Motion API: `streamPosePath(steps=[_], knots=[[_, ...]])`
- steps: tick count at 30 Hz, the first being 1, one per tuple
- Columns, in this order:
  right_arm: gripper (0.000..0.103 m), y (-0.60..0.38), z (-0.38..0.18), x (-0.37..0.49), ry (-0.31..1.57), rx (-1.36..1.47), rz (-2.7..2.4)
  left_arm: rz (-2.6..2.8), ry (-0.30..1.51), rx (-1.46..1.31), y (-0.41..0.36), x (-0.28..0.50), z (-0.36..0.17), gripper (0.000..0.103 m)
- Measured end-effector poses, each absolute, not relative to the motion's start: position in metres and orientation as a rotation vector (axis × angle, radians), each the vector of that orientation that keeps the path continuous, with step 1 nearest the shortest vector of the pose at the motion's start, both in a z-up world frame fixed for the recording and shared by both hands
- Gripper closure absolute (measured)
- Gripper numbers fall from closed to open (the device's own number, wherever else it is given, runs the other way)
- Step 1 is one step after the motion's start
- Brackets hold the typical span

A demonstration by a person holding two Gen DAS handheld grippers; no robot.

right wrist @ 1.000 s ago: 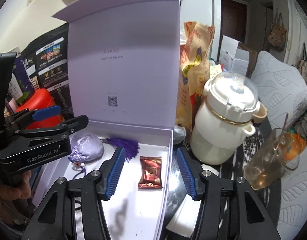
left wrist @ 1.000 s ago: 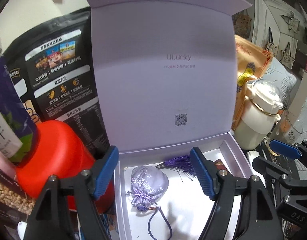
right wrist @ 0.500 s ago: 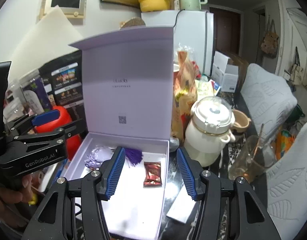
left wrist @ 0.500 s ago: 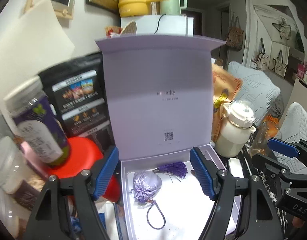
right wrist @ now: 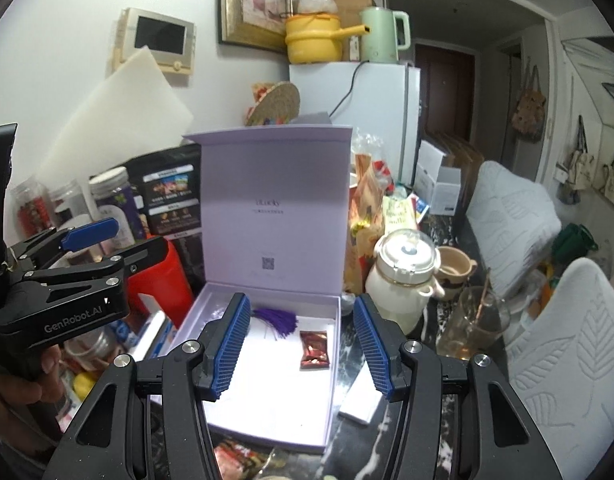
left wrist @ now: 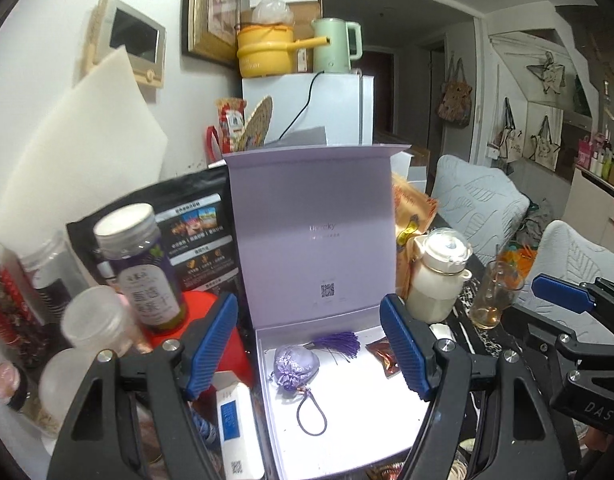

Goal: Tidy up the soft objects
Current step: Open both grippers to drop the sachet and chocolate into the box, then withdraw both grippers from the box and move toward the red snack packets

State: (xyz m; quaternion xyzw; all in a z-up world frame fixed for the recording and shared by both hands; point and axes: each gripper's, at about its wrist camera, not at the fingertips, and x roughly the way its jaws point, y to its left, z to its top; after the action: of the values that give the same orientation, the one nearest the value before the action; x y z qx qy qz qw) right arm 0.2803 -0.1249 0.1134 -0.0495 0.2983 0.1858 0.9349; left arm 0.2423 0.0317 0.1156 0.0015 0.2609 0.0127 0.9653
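A lavender gift box (left wrist: 411, 436) lies open with its lid (left wrist: 311, 232) standing upright; it also shows in the right wrist view (right wrist: 267, 408). Inside lie a purple embroidered sachet (left wrist: 296, 364) with a cord loop and a purple tassel (left wrist: 339, 342), and a small red packet (left wrist: 385, 356). In the right wrist view the tassel (right wrist: 277, 318) and packet (right wrist: 314, 350) show; the sachet is hidden behind a finger. My left gripper (left wrist: 309, 346) is open and empty, held back above the box. My right gripper (right wrist: 301, 346) is open and empty, also back from the box.
Left of the box stand a red container (left wrist: 199, 312), jars (left wrist: 141, 264) and a black pouch (left wrist: 187, 224). Right of it are a cream teapot (right wrist: 403, 276), a glass with a spoon (right wrist: 473, 324) and snack bags (right wrist: 367, 216). A white carton (left wrist: 235, 420) lies front left.
Both grippers have pulled back and up from the box, so it looks smaller and more of the room shows. The sachet, tassel and packet have stayed in place.
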Motion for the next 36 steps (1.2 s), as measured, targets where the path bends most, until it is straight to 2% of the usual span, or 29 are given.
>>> streamPosePath(steps=[2,5,8,9,15,17,19,36], knots=[[0.047,-0.126,0.119,0.269,0.597,-0.100,0.379,0.025,0.515,0.005,0.032,0.232,0.121,0.026],[0.046,-0.126,0.127,0.251,0.575,-0.104,0.377,0.025,0.482,0.005,0.032,0.215,0.127,0.012],[0.046,-0.127,0.134,0.234,0.561,-0.111,0.369,0.033,0.450,0.008,0.033,0.197,0.134,0.005],[0.043,-0.127,0.136,0.229,0.558,-0.112,0.365,0.031,0.443,0.010,0.033,0.191,0.135,0.004],[0.025,-0.129,0.144,0.194,0.529,-0.103,0.346,0.007,0.423,0.033,0.031,0.160,0.141,0.002],[0.022,-0.130,0.144,0.181,0.522,-0.096,0.339,-0.005,0.422,0.036,0.030,0.148,0.140,0.002],[0.015,-0.131,0.143,0.170,0.520,-0.090,0.333,-0.013,0.423,0.037,0.029,0.138,0.137,0.002],[0.014,-0.132,0.117,0.083,0.544,-0.068,0.299,-0.089,0.474,0.047,0.025,0.066,0.107,0.002]])
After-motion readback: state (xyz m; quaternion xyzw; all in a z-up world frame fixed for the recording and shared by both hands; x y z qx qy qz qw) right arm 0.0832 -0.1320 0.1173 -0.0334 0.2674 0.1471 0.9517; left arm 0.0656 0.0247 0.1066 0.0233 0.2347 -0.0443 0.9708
